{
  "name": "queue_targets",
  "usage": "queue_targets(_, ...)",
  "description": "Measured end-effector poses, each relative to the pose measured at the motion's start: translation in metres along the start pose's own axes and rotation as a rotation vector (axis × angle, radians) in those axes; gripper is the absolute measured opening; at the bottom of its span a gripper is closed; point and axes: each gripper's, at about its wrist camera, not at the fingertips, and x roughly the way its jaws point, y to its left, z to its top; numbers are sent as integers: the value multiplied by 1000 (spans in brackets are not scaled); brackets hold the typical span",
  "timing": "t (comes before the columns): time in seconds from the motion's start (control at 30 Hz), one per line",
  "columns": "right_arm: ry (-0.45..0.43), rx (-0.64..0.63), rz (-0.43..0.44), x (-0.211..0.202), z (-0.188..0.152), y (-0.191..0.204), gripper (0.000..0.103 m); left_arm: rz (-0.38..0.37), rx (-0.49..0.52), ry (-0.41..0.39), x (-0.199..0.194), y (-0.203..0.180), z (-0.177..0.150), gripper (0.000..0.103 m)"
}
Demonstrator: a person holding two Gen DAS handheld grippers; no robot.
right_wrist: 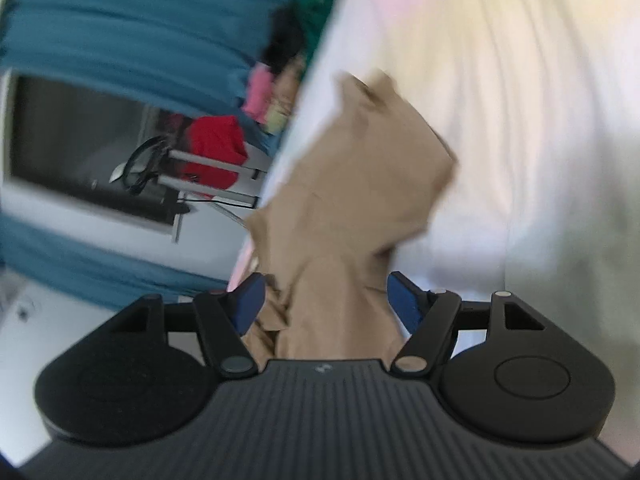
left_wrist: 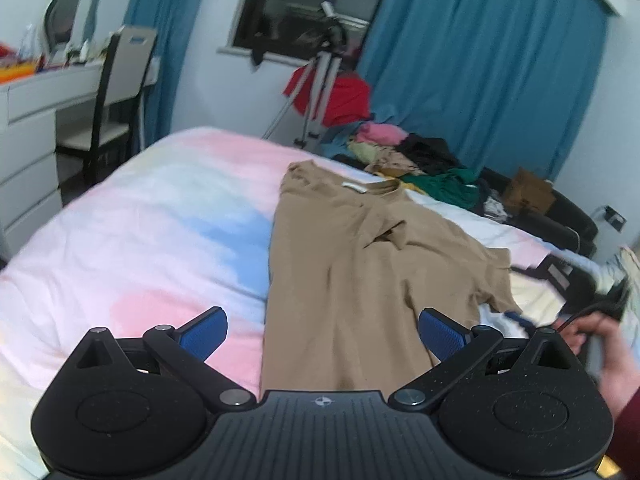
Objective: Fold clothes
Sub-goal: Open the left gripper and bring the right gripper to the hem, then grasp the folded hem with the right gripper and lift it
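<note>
Tan shirt (left_wrist: 360,264) lies under the wide-open, empty left claw (left_wrist: 322,334); right claw (right_wrist: 326,300) part-open over it.

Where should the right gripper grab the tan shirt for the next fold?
Likely the short sleeve still spread flat toward the person's right on the tan shirt. Come in from that side, low over the bedspread, and pinch the sleeve hem: the opposite side already looks folded straight, while this sleeve sticks out.
</note>
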Motion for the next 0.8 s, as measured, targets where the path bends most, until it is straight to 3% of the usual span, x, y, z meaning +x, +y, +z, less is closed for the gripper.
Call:
queue_targets(0.17, -14, -25, -6, 42, -1, -23, 70, 3, -75, 44, 20, 11, 0, 103)
queue_targets(0.53, -220, -37, 142, 72, 23, -33, 71, 43, -66, 56, 41, 6, -3, 103)
queue_targets(0.8, -297, -135, 162, 86, 38, -20, 71, 50, -37, 56, 47, -1, -4, 103)
